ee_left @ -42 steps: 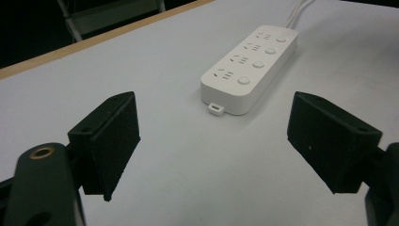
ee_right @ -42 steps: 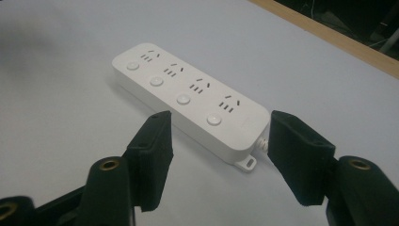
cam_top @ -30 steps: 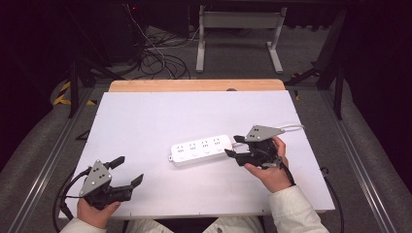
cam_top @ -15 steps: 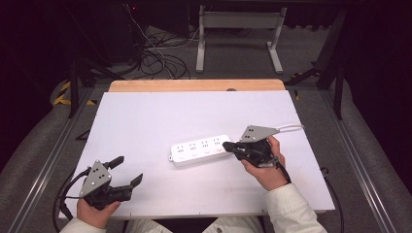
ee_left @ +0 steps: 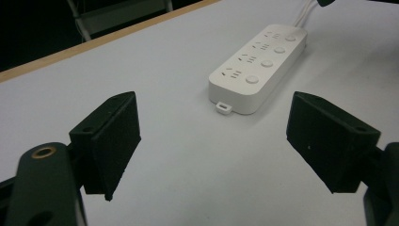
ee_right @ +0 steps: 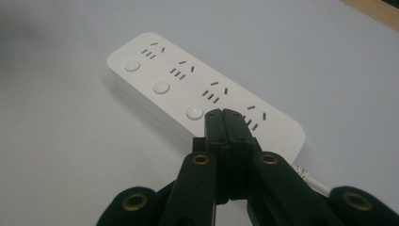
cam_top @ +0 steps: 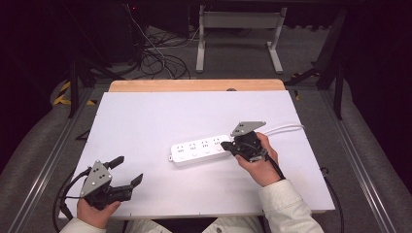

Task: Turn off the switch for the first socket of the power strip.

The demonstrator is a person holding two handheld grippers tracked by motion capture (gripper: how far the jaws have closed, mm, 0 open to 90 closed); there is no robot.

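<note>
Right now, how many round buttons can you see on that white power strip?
3 show in the right gripper view, in a row along the power strip. The shut jaws of the right gripper cover a fourth, seen from the left gripper view.

A white rectangular table top [cam_top: 145, 121] has a light wooden edge [cam_top: 194, 85] at the far side. Behind it, grey floor [cam_top: 233, 53], tangled black cables [cam_top: 155, 60] and a white metal frame [cam_top: 238, 19] stand in darkness.
</note>
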